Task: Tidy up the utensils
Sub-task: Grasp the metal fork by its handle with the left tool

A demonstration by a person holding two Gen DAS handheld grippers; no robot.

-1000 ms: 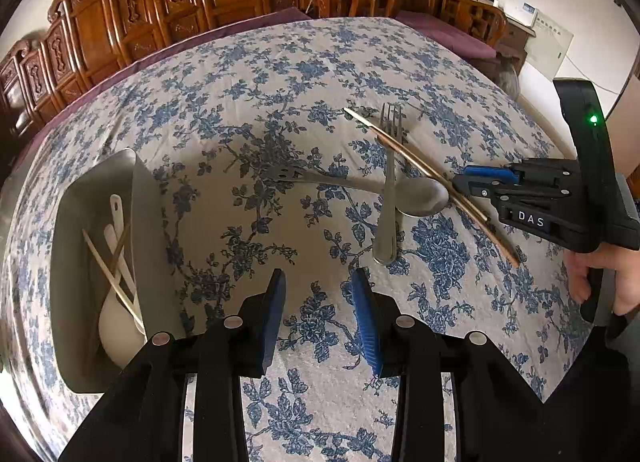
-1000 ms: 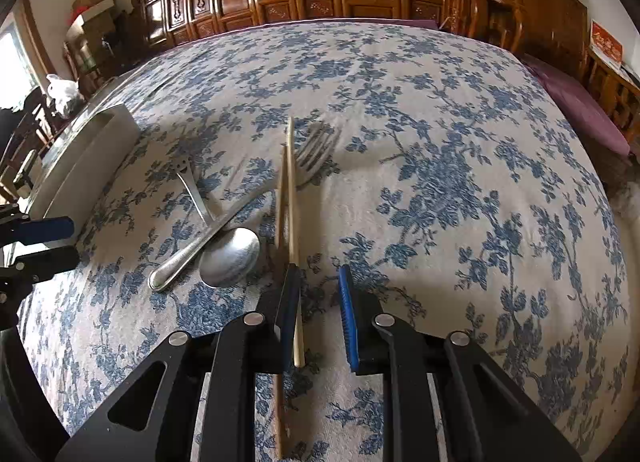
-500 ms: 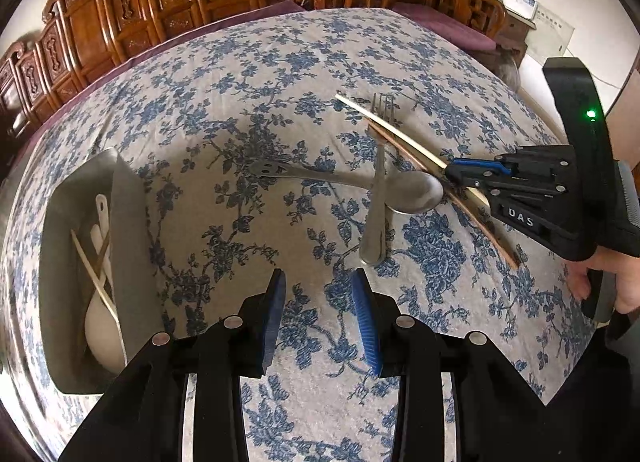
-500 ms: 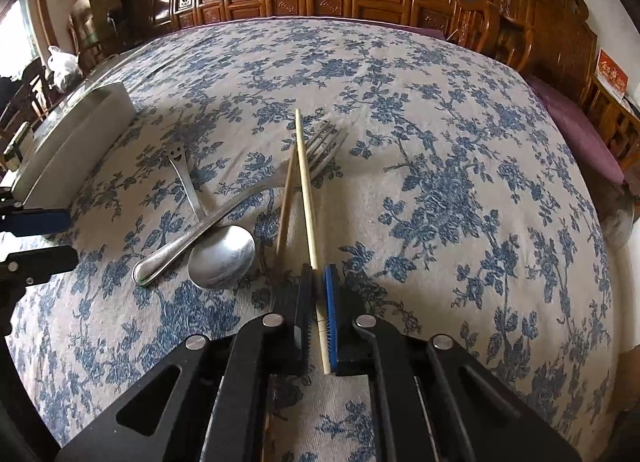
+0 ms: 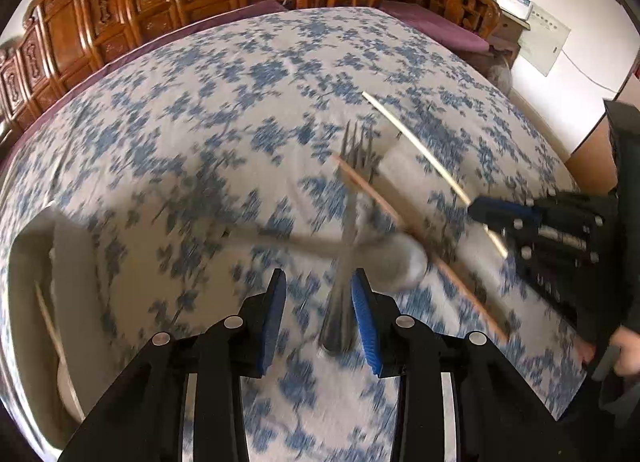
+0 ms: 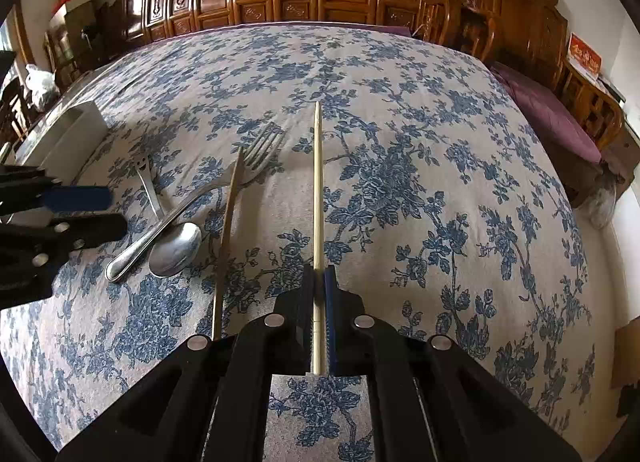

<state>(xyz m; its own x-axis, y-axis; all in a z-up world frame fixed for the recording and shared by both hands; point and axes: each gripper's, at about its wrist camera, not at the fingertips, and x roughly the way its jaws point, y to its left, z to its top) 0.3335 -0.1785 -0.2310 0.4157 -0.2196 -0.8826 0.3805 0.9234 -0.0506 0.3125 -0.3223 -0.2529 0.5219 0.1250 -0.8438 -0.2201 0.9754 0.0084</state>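
Pale chopstick [image 6: 318, 198] lengthwise along right gripper [image 6: 319, 282]

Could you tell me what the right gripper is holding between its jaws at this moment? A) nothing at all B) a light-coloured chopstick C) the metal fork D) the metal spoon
B: in the right wrist view the right gripper is shut on the light chopstick, while the fork and spoon lie on the tablecloth.

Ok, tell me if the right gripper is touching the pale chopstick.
Touching. The right wrist view shows the right gripper with both pads clamped on the pale chopstick.
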